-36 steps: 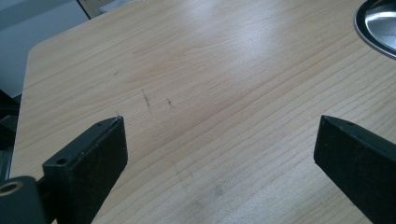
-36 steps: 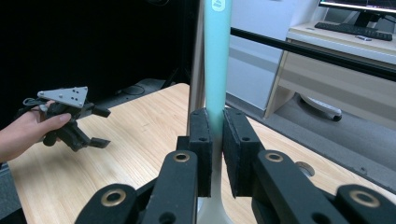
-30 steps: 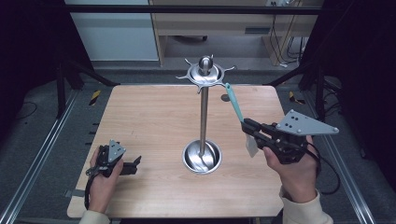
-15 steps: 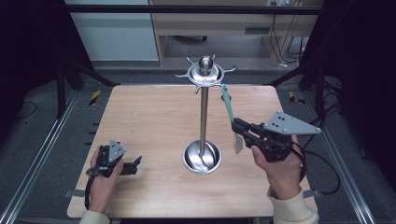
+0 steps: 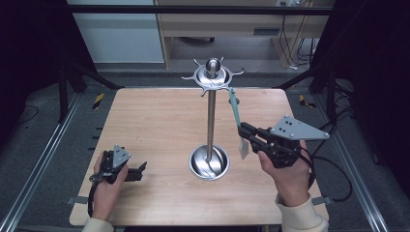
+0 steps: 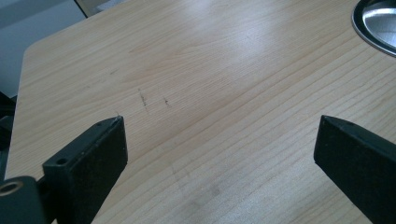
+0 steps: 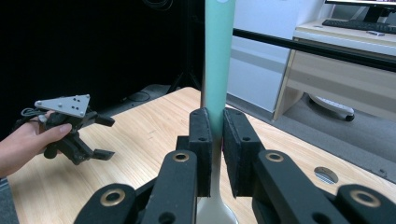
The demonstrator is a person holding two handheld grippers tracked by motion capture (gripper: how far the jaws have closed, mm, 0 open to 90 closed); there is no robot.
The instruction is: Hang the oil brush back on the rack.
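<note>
A steel stand (image 5: 211,121) rises from a round dish base (image 5: 209,162) at the table's middle, with a ring of hooks (image 5: 212,76) at its top. My right gripper (image 5: 244,133) is shut on a teal-handled utensil (image 5: 235,108), just right of the pole. The utensil stands nearly upright, pale head (image 5: 243,149) down, handle tip close under the hooks. In the right gripper view the pads (image 7: 201,135) clamp the teal handle (image 7: 218,60). My left gripper (image 5: 140,170) rests open on the table at the front left, jaws wide apart (image 6: 219,140) with nothing between them.
The wooden table (image 5: 154,121) has bare room left of and behind the stand. The stand's base (image 6: 378,21) lies ahead and right of the left jaws. A desk (image 5: 232,24) and cables sit beyond the far edge, and metal rails (image 5: 43,159) flank the table.
My right gripper has shifted a little left toward the pole with the utensil still in it. The left gripper has stayed put.
</note>
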